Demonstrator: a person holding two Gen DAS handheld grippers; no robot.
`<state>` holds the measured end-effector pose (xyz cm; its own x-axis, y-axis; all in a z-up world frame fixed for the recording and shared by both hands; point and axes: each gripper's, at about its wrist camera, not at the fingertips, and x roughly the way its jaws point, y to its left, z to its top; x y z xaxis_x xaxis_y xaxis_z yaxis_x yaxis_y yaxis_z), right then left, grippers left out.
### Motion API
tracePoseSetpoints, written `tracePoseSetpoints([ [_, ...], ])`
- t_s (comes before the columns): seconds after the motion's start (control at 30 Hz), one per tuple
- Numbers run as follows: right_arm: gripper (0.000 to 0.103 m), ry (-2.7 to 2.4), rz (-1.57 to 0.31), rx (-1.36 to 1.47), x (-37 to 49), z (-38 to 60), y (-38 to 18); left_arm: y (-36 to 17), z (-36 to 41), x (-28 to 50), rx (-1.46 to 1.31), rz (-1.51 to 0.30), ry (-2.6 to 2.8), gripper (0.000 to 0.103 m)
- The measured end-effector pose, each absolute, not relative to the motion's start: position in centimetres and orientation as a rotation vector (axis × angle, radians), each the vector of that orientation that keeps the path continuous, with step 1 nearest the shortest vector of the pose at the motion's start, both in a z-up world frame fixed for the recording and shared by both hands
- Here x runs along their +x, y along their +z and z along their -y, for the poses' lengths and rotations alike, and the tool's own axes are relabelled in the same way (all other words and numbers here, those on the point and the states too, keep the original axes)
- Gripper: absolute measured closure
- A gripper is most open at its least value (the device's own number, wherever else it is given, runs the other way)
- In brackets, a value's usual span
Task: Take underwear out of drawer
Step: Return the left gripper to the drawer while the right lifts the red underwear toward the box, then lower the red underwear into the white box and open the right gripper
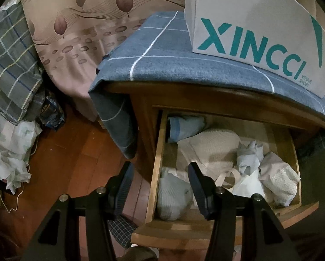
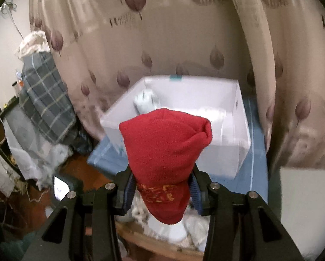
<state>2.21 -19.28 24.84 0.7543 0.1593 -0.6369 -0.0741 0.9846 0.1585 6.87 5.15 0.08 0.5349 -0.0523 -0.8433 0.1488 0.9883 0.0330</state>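
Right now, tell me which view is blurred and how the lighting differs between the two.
Left wrist view: sharp, dim warm light, the drawer interior lit and the floor dark. Right wrist view: motion-smeared curtain and white box, brighter, while the red garment clamped in the right hand-held gripper stays crisp. Both bend straight edges at the rim, fisheye style.

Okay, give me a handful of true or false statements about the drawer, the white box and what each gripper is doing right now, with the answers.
1. The right gripper is clamped on a red knitted item. True.
2. The left gripper holds a garment. False: its jaws stand open and empty over the drawer's edge.
3. The drawer is pulled open with clothes inside. True.
4. The white box sits on the floor. False: it sits on the blue checked cloth atop the cabinet.
5. The white box is closed with a lid. False: its top is open.
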Motion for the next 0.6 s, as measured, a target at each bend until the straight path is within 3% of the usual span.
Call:
tracePoseSetpoints([
  [0.27,0.062,0.053,-0.661,0.146,7.4,20.0,28.6,-0.4,-5.8,7.4,0.061,-1.039,-0.120,0.050],
  [0.6,0.062,-0.020,-0.789,0.109,15.1,19.6,25.1,-0.5,-6.5,8.2,0.017,-1.052,-0.117,0.050],
])
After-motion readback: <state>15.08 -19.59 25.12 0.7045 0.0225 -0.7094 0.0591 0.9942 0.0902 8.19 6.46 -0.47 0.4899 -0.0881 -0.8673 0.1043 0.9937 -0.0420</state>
